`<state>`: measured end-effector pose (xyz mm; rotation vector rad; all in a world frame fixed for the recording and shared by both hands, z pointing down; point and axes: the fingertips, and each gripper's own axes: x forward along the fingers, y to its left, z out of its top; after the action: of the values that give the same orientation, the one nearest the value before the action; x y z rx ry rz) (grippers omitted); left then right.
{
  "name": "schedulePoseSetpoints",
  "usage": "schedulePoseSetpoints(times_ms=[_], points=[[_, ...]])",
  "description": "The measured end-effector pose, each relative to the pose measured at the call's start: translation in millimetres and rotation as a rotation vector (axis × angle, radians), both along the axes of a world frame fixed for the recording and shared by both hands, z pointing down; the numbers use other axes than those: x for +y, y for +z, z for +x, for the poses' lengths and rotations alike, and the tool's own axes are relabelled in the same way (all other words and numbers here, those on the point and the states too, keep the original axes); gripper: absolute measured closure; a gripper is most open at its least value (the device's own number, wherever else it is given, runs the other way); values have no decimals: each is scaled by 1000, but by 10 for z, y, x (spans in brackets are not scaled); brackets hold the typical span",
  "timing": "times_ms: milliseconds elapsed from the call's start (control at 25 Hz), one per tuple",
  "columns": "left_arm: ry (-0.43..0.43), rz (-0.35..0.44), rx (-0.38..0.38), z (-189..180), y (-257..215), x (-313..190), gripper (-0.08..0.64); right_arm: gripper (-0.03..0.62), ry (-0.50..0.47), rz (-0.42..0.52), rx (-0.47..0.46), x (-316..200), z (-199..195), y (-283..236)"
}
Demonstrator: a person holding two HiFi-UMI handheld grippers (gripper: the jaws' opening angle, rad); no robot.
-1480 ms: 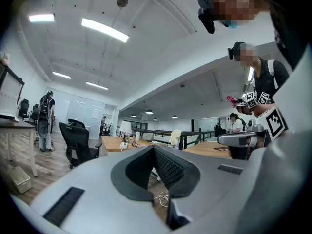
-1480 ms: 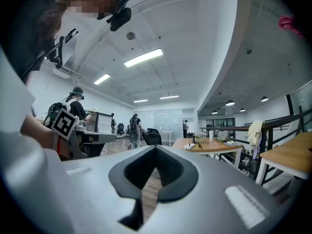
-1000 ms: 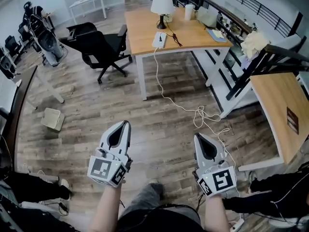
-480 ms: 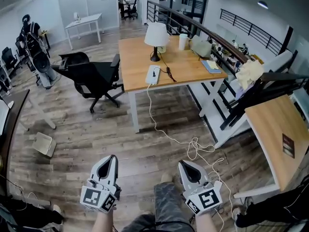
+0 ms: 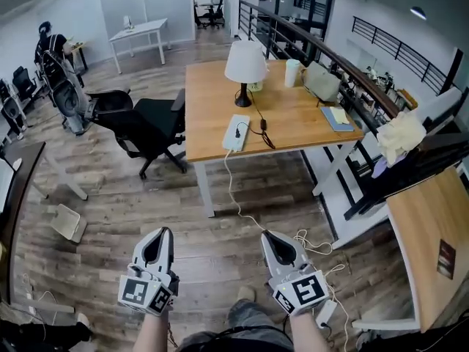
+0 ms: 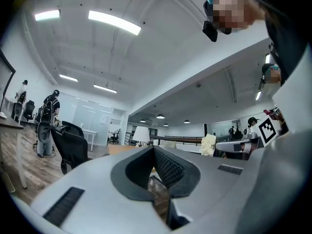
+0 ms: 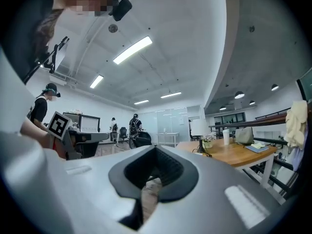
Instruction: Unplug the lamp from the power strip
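A white-shaded lamp (image 5: 245,68) on a black base stands on the wooden desk (image 5: 308,123). Its black cord runs to a white power strip (image 5: 237,133) lying near the desk's front edge. The strip's white cable (image 5: 236,196) drops to the floor and coils near my right side. Both grippers hang low over the wooden floor, well short of the desk. My left gripper (image 5: 160,235) and right gripper (image 5: 272,238) are both shut with nothing in them. In the right gripper view the lamp (image 7: 197,130) and desk (image 7: 229,152) show far off to the right.
A black office chair (image 5: 146,127) stands left of the desk. A cup (image 5: 293,72), a bag (image 5: 322,83) and papers (image 5: 338,116) lie on the desk. White shelving (image 5: 366,189) and a second wooden table (image 5: 432,248) are at the right. People stand far back.
The view has tilted up and moved nearer the desk. Both grippers now sit lower in the head view, still shut and side by side.
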<state>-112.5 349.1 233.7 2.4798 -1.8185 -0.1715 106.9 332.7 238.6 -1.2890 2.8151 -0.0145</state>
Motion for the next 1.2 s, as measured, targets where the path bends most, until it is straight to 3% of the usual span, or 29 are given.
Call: schedulePoseSetpoints(times_ms=[320,600,920,1200], points=[[7,9,7,356,95,-915,565,583,-46,-11,29,-833,164,58],[9,-22,-18,591,171,-1246,565,583,-72,-56,-4,-1168,299,216],[-1,-49,-17,509,290,-1545,565,583,-89,-88,-2,-1469,156,349],[62,-53,2,411,460,-2210,565,584,-64,-95,33,-1944,-114,435]])
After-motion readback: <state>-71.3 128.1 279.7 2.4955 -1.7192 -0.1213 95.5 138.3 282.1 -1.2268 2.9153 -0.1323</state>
